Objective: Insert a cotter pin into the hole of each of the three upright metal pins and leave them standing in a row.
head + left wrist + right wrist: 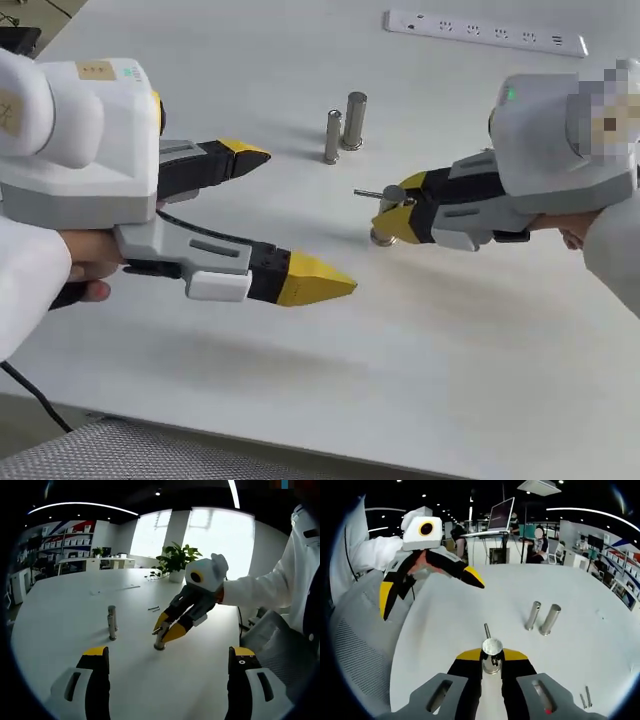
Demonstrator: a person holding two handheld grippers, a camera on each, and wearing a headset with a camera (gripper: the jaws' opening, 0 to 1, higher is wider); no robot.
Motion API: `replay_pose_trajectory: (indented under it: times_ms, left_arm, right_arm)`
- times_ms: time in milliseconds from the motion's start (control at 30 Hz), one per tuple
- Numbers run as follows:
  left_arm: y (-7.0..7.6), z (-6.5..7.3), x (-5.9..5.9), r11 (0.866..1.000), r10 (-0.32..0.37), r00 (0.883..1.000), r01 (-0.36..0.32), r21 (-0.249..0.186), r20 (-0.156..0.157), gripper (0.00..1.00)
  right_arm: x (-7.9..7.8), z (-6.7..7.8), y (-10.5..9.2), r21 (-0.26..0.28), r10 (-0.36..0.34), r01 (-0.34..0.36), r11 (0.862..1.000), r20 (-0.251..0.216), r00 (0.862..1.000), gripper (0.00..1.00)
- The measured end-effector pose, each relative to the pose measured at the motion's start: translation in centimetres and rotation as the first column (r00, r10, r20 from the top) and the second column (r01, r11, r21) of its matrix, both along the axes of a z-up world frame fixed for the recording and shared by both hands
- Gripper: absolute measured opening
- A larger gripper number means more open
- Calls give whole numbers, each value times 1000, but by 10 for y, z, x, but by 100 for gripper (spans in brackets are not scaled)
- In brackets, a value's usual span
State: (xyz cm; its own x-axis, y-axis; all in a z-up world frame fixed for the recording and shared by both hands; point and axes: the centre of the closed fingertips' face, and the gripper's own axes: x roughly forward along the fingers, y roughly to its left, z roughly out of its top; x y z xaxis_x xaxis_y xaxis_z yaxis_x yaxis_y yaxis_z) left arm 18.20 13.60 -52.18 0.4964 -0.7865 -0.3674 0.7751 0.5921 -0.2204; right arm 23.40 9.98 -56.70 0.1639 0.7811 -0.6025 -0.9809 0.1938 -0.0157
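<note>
My right gripper (392, 216) is shut on a short metal pin (393, 194) that stands on the white table (450, 360). A thin cotter pin (366, 192) sticks out sideways from near its top, toward the left. In the right gripper view the jaws (492, 656) clamp the metal pin (492, 647), and the cotter pin (487, 630) points away. Two more metal pins (333, 137) (355, 120) stand upright close together further back. My left gripper (311, 218) is wide open with nothing in it, left of the held pin and apart from it. In the left gripper view (169, 652) the right gripper (172, 625) holds the pin (160, 642).
A white power strip (485, 32) lies at the table's far edge. Loose cotter pins (585, 697) lie on the table to the right of my right gripper. A grey mesh chair (150, 450) sits below the near table edge.
</note>
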Motion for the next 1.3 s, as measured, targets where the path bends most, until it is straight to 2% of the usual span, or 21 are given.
replay_pose_trajectory:
  times_ms: [133,300,433,667,767,1033,1300]
  left_arm:
    - [2,-1,3,1000,18,1000,-18,-5,-2,99]
    - [-2,1,0,1000,6,1000,-6,-31,-9,99]
    - [-2,1,0,1000,6,1000,-7,-30,-9,99]
    - [-3,2,1,999,7,1000,-7,-39,-9,99]
    - [-4,1,-1,999,6,1000,-7,-40,-12,99]
    - [-6,-1,-2,999,8,1000,-8,-41,-23,99]
    - [-8,0,-3,999,6,1000,-7,-41,-30,99]
  right_arm:
    - [9,2,8,9,-4,4,1000,10,1000,8]
    - [13,-5,13,2,11,-12,1000,7,1000,8]
    - [12,-11,15,3,-2,2,1000,-5,1000,8]
    - [14,-11,21,9,-5,5,1000,-2,1000,8]
    - [14,-13,21,1,1,-1,1000,13,1000,8]
    - [14,-13,22,21,-8,8,1000,4,1000,8]
    - [11,-11,23,33,9,-9,999,19,1000,9]
